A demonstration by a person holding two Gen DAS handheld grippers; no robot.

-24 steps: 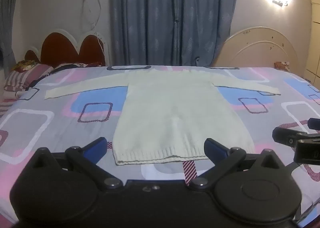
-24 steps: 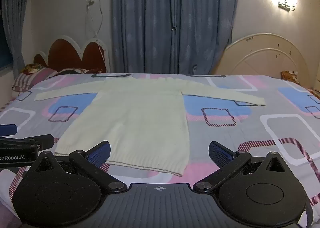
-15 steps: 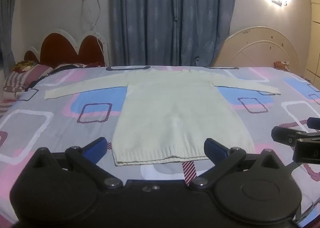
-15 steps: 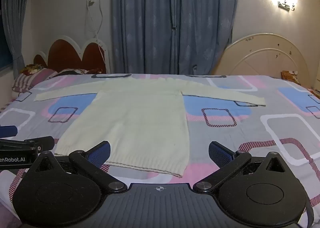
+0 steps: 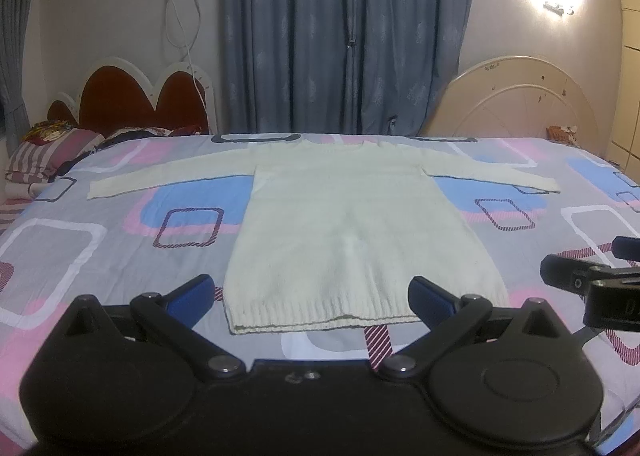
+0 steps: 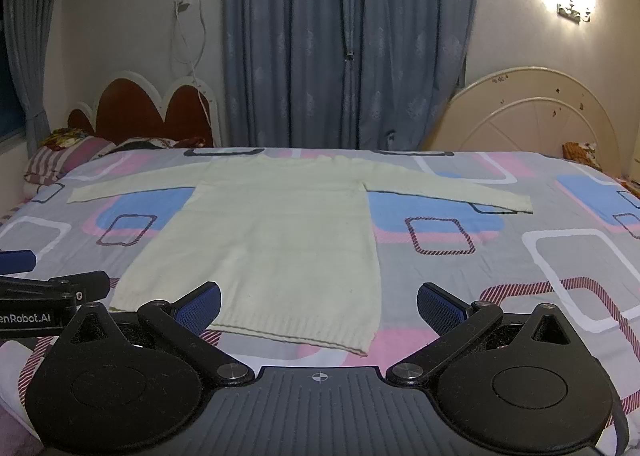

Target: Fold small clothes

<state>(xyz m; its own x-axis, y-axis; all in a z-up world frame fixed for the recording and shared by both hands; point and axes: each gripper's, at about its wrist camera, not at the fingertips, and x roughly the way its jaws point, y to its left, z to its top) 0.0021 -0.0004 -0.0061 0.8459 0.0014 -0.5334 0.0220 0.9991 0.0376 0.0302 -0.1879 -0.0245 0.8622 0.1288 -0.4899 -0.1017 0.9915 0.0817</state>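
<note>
A cream knitted sweater [image 5: 352, 232] lies flat on the bed, sleeves spread to both sides, hem nearest me; it also shows in the right wrist view [image 6: 276, 240]. My left gripper [image 5: 312, 294] is open and empty, just above the hem. My right gripper [image 6: 318, 302] is open and empty, over the hem's right corner. The right gripper's body shows at the right edge of the left wrist view [image 5: 592, 284]. The left gripper's body shows at the left edge of the right wrist view [image 6: 48, 296].
The bed sheet [image 5: 120, 240] is grey with pink, blue and white squares. Pillows [image 5: 52, 152] and a red heart-shaped headboard [image 5: 136, 100] are at the far left. A cream headboard [image 5: 520, 104] leans at the far right. Blue curtains [image 5: 344, 36] hang behind.
</note>
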